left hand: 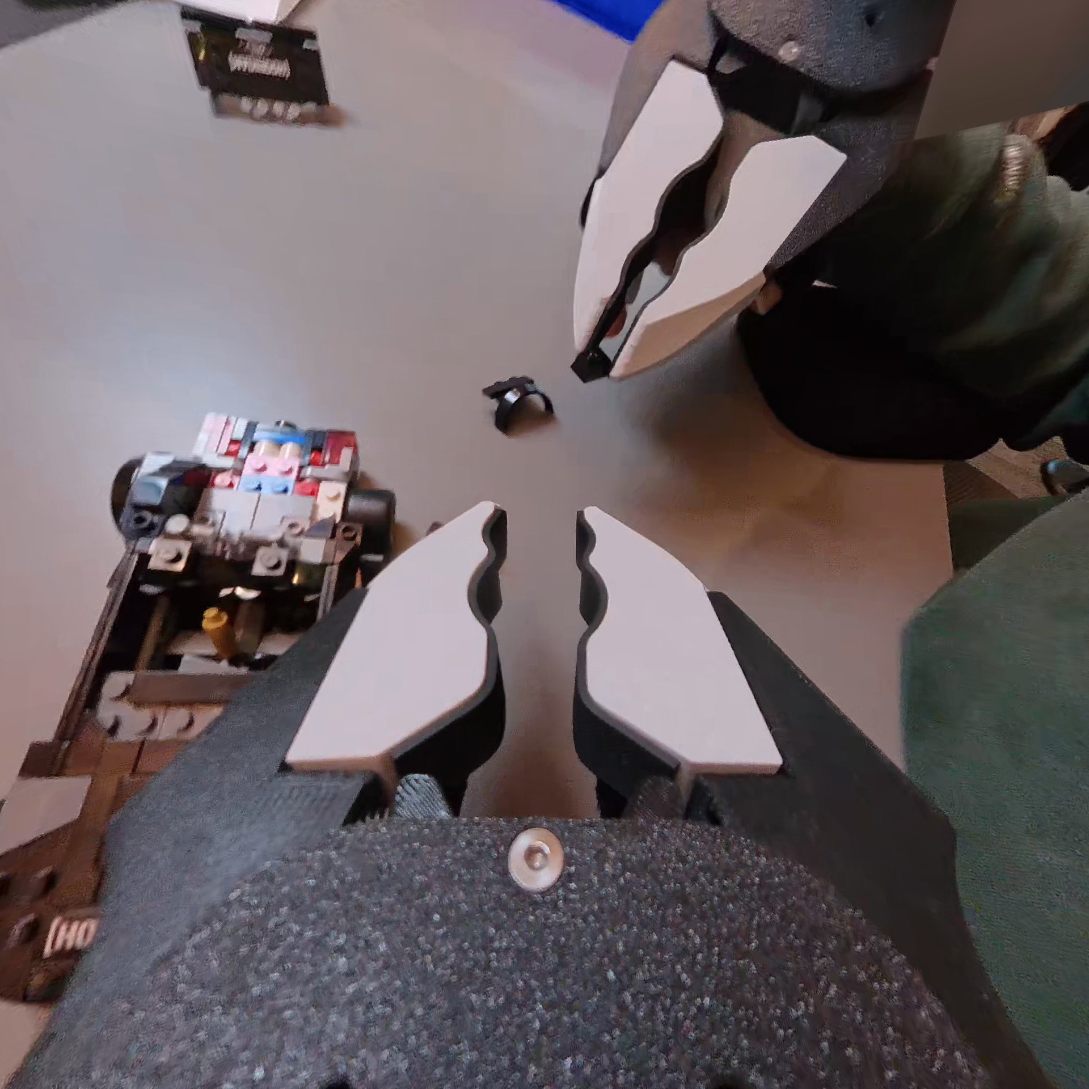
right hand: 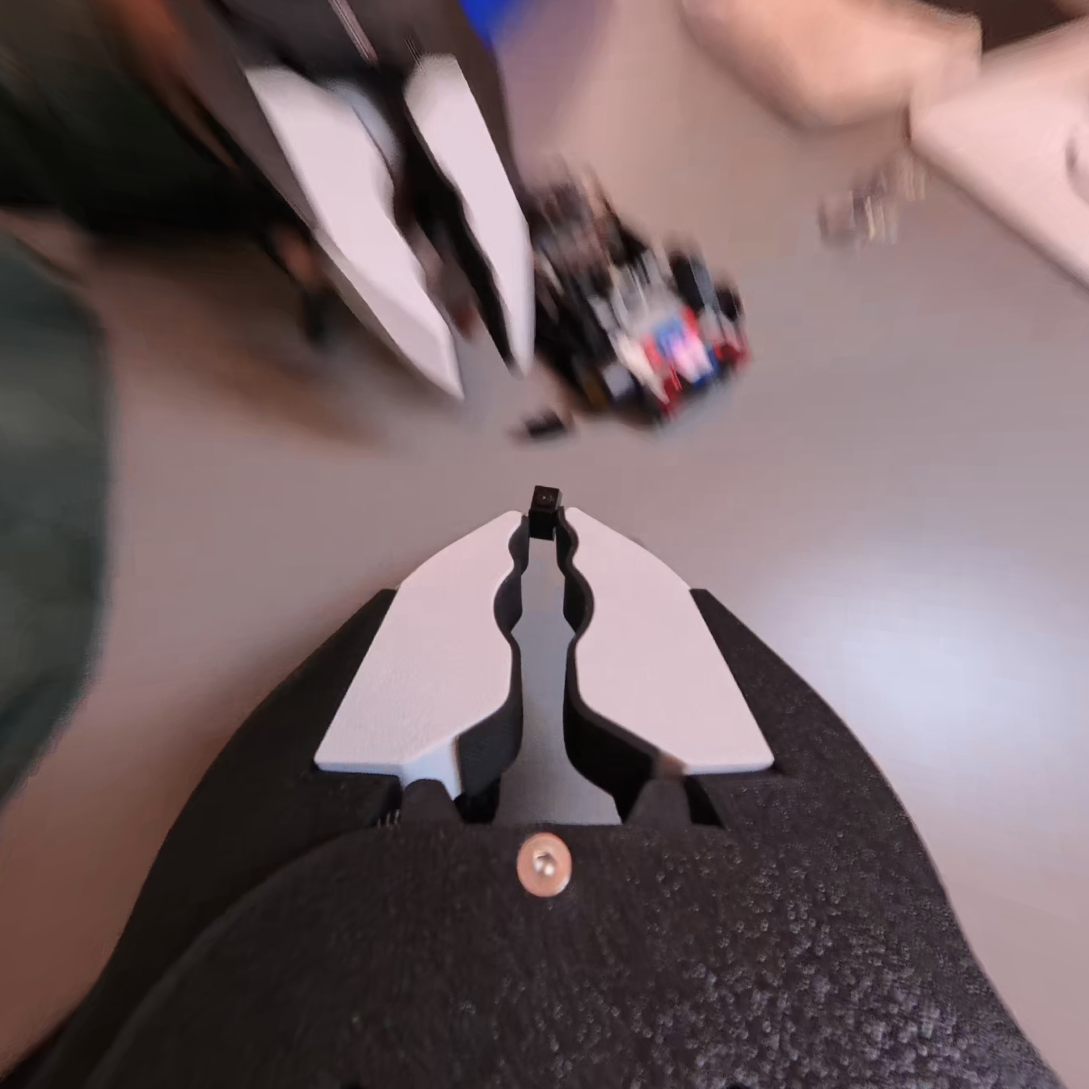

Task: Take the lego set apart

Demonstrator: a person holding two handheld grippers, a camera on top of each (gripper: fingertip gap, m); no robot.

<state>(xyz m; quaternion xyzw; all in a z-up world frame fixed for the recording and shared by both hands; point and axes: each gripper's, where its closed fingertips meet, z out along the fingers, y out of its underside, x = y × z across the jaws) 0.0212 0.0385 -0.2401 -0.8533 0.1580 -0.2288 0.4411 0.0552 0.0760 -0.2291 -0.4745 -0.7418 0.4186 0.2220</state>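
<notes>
The lego car [left hand: 236, 560] lies on the grey table [left hand: 294, 265], its long axis running away from the left wrist camera, colourful end farthest. Its near end is cut off by the frame and partly hidden by the left gripper [left hand: 541, 518], whose fingers are spread with nothing between them. Bare tabletop stretches beyond the car. The right gripper [right hand: 545, 514] pinches a small black piece [right hand: 543, 511]. Another black piece [left hand: 518, 403] lies right of the car. The right wrist view is badly blurred.

Likely an office: a plain grey table [left hand: 294, 265], carpet and a chair caster [left hand: 1063, 474] at right edge of the left wrist view.
</notes>
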